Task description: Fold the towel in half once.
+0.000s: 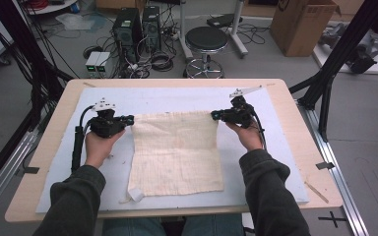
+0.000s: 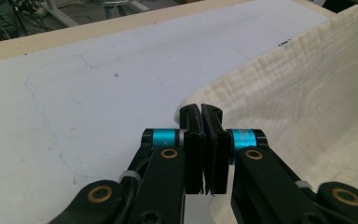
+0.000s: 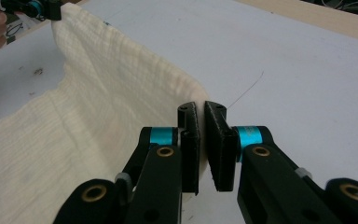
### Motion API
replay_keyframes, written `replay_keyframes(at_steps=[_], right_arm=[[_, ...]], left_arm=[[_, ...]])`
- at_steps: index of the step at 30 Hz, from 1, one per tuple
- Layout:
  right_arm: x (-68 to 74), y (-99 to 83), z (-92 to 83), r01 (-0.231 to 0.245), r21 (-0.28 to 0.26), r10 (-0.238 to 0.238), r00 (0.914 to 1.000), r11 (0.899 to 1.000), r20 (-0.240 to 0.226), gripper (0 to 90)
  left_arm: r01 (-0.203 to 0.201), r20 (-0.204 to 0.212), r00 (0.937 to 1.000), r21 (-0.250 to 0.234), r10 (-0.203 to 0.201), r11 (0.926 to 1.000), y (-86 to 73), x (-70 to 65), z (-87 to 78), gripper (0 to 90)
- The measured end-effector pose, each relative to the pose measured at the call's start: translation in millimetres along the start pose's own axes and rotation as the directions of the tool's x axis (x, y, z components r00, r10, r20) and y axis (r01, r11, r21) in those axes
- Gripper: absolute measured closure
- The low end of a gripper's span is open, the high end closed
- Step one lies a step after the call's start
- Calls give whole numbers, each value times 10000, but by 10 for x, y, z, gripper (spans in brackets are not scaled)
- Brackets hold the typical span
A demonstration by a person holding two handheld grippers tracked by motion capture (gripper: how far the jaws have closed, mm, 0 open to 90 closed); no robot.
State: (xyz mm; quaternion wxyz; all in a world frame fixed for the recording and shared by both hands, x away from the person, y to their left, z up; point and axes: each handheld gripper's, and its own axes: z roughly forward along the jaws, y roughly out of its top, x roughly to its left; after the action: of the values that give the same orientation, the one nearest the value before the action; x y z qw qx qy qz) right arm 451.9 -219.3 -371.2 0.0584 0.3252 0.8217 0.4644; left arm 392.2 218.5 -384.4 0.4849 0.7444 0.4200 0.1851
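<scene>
A cream woven cloth (image 1: 176, 152) lies on the white mat (image 1: 177, 101), its far edge lifted off the surface. My left gripper (image 1: 130, 118) is shut on the cloth's far left corner; in the left gripper view the black jaws (image 2: 200, 114) pinch the cloth edge (image 2: 303, 93), which rises to the right. My right gripper (image 1: 215, 115) is shut on the far right corner; in the right gripper view its jaws (image 3: 200, 114) clamp the cloth (image 3: 102, 93), which stretches away to the left toward the other gripper (image 3: 42, 7).
The wooden table (image 1: 54, 128) carries the white mat. A small white tag (image 1: 136, 194) sticks out at the cloth's near left corner. Beyond the table stand a black stool (image 1: 205, 42), computer towers (image 1: 128, 27) and a cardboard box (image 1: 300, 24). Black frame legs (image 1: 332, 64) stand at the right.
</scene>
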Motion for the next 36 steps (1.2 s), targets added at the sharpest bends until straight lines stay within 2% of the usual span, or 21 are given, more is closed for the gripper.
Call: replay_keyframes(at_steps=[10,15,19,32,36], right_arm=[[101,-67,-116,50,-171,-57,9991,9998,-427,843],[167,-104,-159,163,-261,-178,9981,9995,-594,843],[211,-169,-193,178,-272,-196,9975,9995,-674,843],[400,-188,-336,702,-361,-734,9925,9969,-980,843],[422,-268,-348,642,-307,-670,9926,9975,-1012,842]], left_arm=[[-79,369,9993,-144,85,9999,-74,-87,-119,873],[-314,463,9984,-117,319,9994,-90,-121,-192,873],[-368,587,9975,-294,385,9989,-98,-158,-262,873],[-595,919,9938,-425,632,9973,-264,-270,-435,872],[-707,1029,9919,-450,750,9965,-316,-316,-479,872]])
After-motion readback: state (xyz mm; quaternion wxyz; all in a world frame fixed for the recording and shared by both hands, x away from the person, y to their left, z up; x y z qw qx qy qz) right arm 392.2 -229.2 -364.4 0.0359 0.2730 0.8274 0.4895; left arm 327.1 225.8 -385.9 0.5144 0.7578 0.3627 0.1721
